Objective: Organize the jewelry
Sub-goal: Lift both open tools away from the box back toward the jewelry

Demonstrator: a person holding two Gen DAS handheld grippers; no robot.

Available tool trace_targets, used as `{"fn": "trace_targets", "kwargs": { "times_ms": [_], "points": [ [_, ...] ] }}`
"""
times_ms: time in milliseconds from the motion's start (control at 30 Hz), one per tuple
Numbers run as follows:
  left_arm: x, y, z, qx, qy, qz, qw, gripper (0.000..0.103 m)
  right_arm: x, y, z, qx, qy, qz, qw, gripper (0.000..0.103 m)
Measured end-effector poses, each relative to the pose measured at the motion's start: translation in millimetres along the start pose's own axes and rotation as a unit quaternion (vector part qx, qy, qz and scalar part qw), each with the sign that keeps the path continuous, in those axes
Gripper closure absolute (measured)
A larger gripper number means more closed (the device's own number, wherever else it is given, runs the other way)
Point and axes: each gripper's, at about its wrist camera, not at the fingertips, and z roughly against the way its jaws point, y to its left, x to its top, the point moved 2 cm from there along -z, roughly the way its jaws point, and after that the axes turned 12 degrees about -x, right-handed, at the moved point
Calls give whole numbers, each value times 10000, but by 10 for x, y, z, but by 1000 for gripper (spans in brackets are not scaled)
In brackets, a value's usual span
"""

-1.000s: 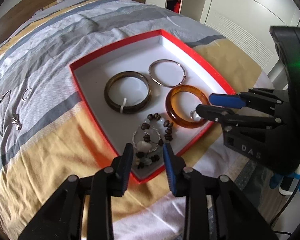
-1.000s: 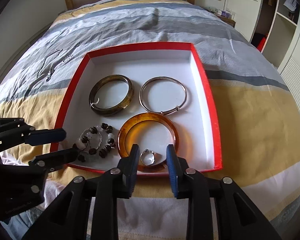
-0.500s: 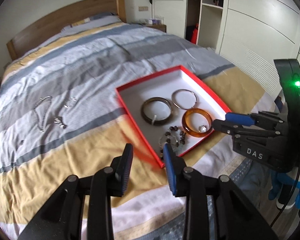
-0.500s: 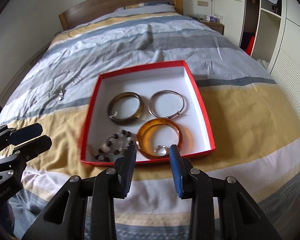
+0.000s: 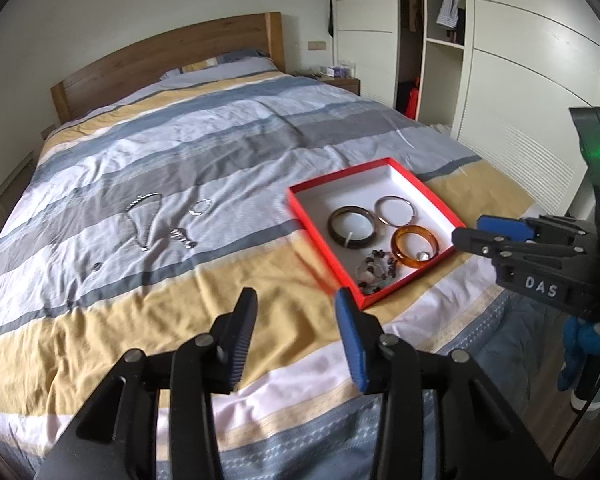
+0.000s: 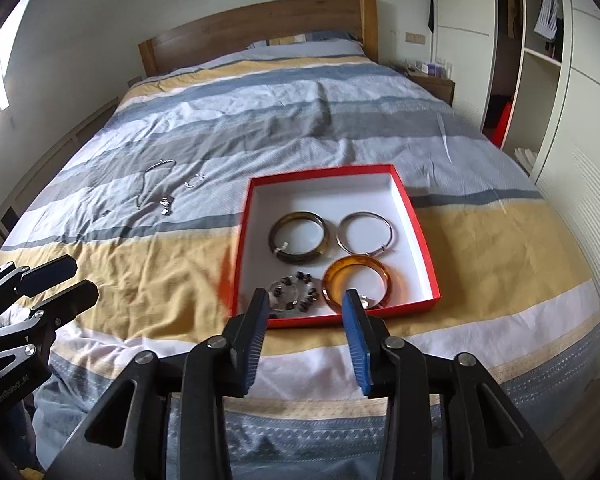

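Observation:
A red box (image 5: pixel 300 206) (image 6: pixel 424 240) lies on the bed and holds a dark bangle (image 5: pixel 352 221) (image 6: pixel 298 236), a silver bangle (image 5: pixel 395 210) (image 6: pixel 365 233), an amber bangle (image 5: pixel 415 241) (image 6: pixel 356 284) with a small ring (image 5: pixel 423 255) in it, and a beaded bracelet (image 5: pixel 376 270) (image 6: pixel 294 292). Silver chains and small pieces (image 5: pixel 148 220) (image 6: pixel 158 188) lie loose on the bedspread left of the box. My left gripper (image 5: pixel 296 312) (image 6: pixel 60 280) is open and empty, held above the bed's foot. My right gripper (image 6: pixel 306 312) (image 5: pixel 480 230) is open and empty, just short of the box.
The striped bedspread (image 5: pixel 180 152) covers the whole bed up to a wooden headboard (image 6: pixel 252 36). White wardrobes (image 5: pixel 520 80) and a nightstand (image 6: pixel 432 80) stand on the right. The bed's foot edge is right below both grippers.
Both grippers have pulled back and up from the box, so the whole bed now shows. The ring lies in the amber bangle. Both stay open.

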Motion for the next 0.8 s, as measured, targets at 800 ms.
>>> {"fn": "trace_targets", "kwargs": {
  "times_ms": [800],
  "points": [
    [-830, 2101, 37, 688, 318, 1925, 9784, 63, 386, 1470, -406, 828, 225, 1159, 9896, 61]
  ]
}}
